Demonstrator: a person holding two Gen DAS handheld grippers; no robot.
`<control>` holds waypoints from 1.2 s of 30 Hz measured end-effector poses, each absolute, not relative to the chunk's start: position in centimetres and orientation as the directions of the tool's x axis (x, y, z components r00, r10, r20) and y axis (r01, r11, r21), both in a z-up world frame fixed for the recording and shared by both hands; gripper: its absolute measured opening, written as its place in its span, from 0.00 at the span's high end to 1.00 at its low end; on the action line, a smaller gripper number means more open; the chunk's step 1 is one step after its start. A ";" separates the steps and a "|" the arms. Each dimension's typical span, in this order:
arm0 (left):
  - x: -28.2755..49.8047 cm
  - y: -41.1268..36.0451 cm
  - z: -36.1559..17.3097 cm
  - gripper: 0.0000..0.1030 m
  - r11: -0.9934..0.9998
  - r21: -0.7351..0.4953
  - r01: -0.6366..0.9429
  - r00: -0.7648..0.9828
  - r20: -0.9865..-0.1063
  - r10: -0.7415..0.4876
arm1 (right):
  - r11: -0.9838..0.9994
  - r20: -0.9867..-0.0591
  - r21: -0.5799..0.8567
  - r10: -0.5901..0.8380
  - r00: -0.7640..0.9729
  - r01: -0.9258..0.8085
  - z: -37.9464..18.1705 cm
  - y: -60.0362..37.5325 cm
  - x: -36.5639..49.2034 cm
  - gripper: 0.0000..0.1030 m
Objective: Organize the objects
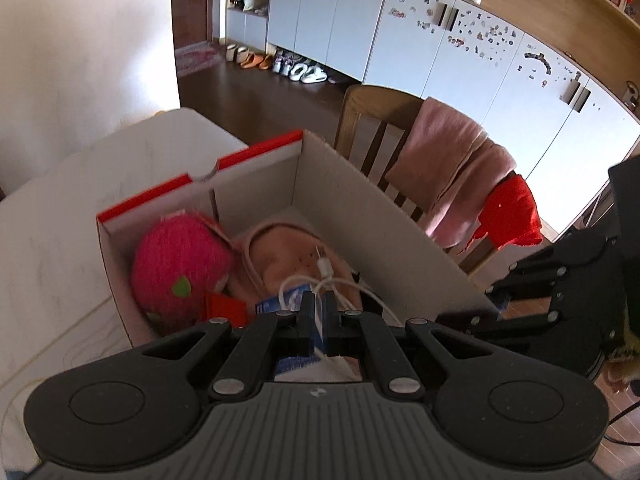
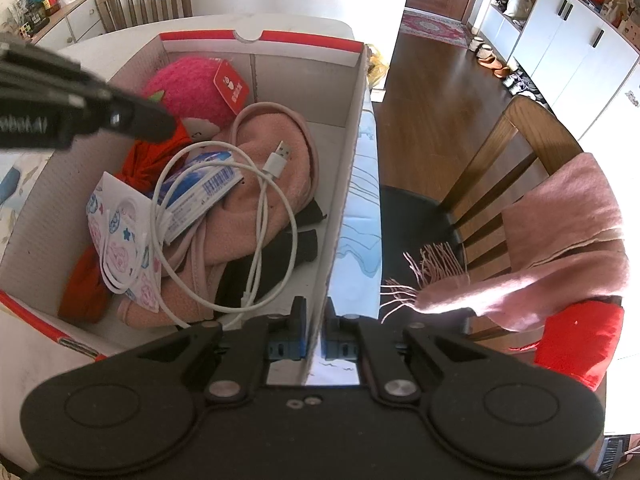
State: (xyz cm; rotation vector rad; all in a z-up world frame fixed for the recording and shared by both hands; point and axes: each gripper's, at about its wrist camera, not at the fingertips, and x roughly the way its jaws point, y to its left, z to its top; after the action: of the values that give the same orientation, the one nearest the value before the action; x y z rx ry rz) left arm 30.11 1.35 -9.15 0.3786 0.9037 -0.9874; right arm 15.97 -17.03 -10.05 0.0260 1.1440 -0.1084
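Cardboard box on table: pink plush, pink garment, white cable. Right gripper clamps the box's side wall; left gripper closed above the contents, seemingly empty.

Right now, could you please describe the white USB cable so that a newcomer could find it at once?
Start at the open cardboard box with the red-trimmed rim. Inside, on the pink fleece garment, lies the white USB cable, coiled in loose loops. It is the only thin cord there, ending in a metal plug.
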 end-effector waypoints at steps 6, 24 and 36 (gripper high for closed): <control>29.7 2.2 -9.5 0.98 0.523 -0.134 0.842 0.218 -0.802 -0.557 | 0.994 -0.900 -0.034 -0.075 0.430 0.102 -9.2 -17.0 15.9 0.92; 27.5 7.4 -8.6 0.96 0.574 -0.125 0.810 0.279 -0.777 -0.564 | 0.992 -0.842 -0.027 -0.089 0.532 0.123 -5.2 -15.7 13.8 0.73; 26.2 11.9 -6.6 0.63 0.600 -0.128 0.789 0.345 -0.716 -0.607 | 0.994 -0.754 0.040 -0.039 0.656 0.105 -2.4 -13.1 11.1 0.44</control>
State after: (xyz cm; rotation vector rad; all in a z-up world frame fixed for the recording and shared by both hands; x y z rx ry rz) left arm 26.24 11.87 -6.60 0.2585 0.8058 -0.9195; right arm 11.10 -13.13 -2.39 0.0829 0.8513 -0.0818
